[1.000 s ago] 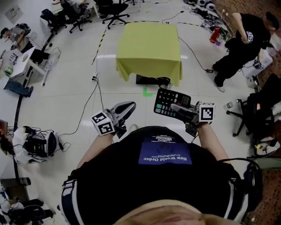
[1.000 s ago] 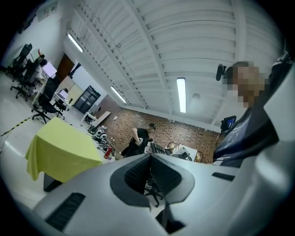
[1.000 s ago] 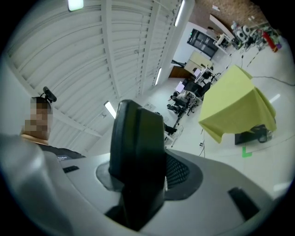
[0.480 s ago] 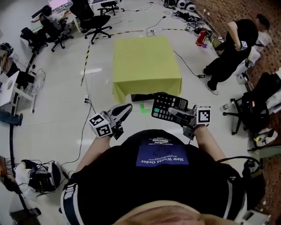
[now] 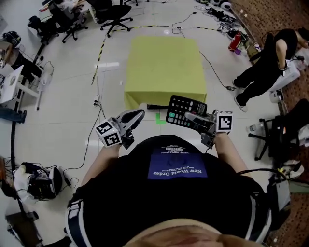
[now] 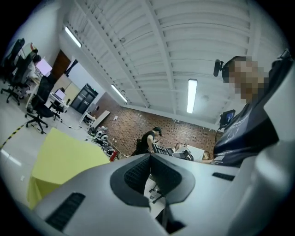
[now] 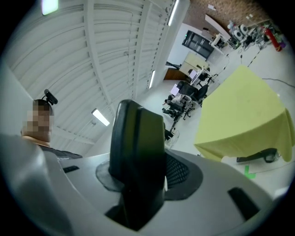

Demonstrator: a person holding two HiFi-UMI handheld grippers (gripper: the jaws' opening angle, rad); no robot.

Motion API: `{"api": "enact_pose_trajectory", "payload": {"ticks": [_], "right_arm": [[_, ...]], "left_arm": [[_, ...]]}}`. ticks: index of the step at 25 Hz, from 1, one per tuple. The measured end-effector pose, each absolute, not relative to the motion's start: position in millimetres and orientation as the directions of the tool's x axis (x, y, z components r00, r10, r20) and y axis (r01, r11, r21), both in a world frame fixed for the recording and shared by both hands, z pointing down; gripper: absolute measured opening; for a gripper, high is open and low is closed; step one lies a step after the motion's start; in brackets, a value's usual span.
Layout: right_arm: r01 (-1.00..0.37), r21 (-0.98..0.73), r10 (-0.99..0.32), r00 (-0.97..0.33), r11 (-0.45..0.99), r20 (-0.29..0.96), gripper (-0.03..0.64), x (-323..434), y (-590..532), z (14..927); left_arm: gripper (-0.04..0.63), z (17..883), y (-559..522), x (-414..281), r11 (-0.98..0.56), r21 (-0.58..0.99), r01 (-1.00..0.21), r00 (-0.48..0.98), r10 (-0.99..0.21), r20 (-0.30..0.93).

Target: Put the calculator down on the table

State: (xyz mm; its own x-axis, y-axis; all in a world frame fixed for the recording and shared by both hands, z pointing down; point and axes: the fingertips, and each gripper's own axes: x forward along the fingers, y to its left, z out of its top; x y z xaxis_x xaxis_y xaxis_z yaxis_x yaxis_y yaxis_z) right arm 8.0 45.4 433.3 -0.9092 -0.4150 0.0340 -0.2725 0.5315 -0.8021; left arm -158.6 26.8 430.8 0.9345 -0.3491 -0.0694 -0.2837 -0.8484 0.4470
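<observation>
In the head view, short of the yellow-clothed table [image 5: 164, 62], with open floor [image 5: 63, 96] between. Right claw [image 5: 193, 117] clamped on the calculator [image 5: 186, 110], keys up, held level in the air before the chest and well clear of the cloth. Left claw [image 5: 137, 116] closed and empty, beside it at like height. Nothing set down yet: judged to be the carry stage, with the approach, the lowering and the release all left. By the table's near edge, a flat black object [image 5: 164, 106] and a green tape mark [image 5: 161, 118] on the floor. At the right, a person in black [image 5: 263, 67], bending, well apart from the table. Beyond, office chairs [image 5: 116, 14]. Tabletop bare, so nothing on it to block the drop; only the black object at its foot to mind.

In the left claw view, pads [image 6: 137, 174] pressed together with nothing between. Table at lower left, person in black past the tips.

In the right claw view, calculator edge-on and upright between the pads, gripped. Table ahead at right, black object and green mark at its foot.
</observation>
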Motion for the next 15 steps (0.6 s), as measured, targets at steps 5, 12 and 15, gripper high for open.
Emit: {"api": "enact_pose_trajectory", "payload": {"ticks": [5,12,15], "right_arm": [[-0.236,-0.796,-0.319,-0.946,0.558,0.057,0.15,57,-19,436],[-0.165,-0.81,-0.253,-0.967,0.563,0.021,0.15,92,-69,442],[-0.151,-0.823,-0.248,-0.969,0.548,0.012,0.152,95,-83,454]], "left_arm": [[0.006,410,-19,-110,-0.818,0.454,-0.354,0.894,-0.438,-0.093],[0.006,412,-49,-65,-0.787,0.458,-0.413,0.872,-0.487,-0.052],[0.006,423,-61,-62,-0.78,0.456,-0.428,0.873,-0.488,-0.016]]}}
